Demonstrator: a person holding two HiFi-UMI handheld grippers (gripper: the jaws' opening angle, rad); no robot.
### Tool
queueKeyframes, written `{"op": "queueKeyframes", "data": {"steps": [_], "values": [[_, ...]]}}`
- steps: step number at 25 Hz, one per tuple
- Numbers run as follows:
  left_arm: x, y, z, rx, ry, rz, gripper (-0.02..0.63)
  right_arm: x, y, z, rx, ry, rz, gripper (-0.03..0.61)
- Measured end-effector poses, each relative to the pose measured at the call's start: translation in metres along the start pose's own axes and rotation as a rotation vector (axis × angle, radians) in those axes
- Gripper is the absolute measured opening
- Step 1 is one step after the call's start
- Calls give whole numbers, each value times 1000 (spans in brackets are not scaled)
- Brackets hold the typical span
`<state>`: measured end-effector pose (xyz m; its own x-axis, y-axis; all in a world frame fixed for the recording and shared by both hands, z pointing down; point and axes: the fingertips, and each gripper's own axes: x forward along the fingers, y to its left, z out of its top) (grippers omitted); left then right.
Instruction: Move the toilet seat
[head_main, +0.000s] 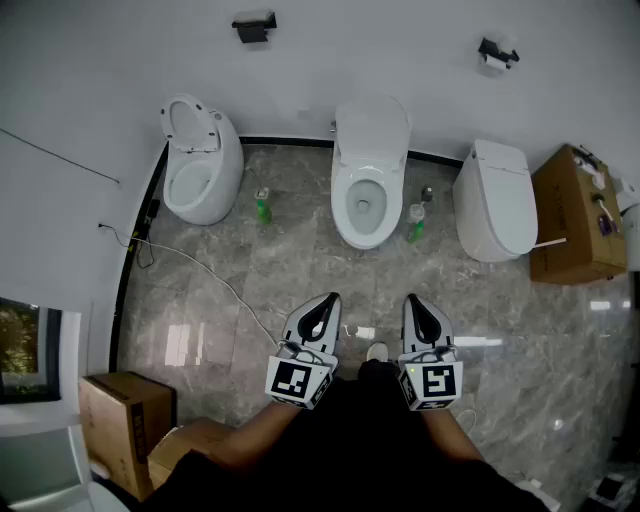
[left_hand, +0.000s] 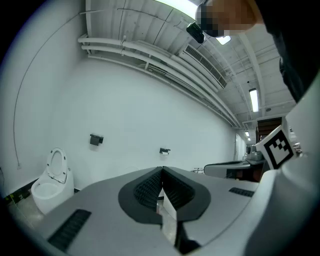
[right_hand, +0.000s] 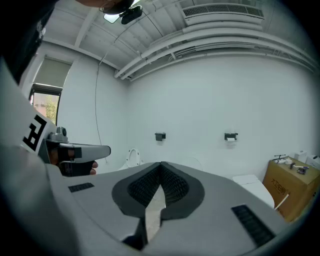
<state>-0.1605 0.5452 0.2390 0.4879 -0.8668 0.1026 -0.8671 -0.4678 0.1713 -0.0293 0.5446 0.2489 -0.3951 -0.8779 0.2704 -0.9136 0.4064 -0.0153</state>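
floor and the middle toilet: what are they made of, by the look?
The floor: grey veined stone or stone-look tile, polished; it mirrors the ceiling lights as bright patches. The middle toilet: glossy white body with soft highlights, likely glazed ceramic. Its raised lid looks thinner and equally white, perhaps plastic, but the head view leaves that open.

Mostly hidden in both gripper views, behind the closed jaws: the middle toilet (head_main: 369, 180). Cut off by the head view's left edge: the window (head_main: 20, 350). Too small to read: the label on the green bottle (head_main: 262, 209).
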Motion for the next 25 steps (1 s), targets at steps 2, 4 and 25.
{"op": "queueKeyframes", "data": {"steps": [2,4,25], "values": [[4,2,-3,11,4,-2,15,0,3,-5,7,2,-9,29],[7,4,-3,12,1,2,14,0,4,-7,13,-1,-15,29],[68,-76,-11,-41,14,170,15,-25,-122,-8,67,-91,97,31]]}}
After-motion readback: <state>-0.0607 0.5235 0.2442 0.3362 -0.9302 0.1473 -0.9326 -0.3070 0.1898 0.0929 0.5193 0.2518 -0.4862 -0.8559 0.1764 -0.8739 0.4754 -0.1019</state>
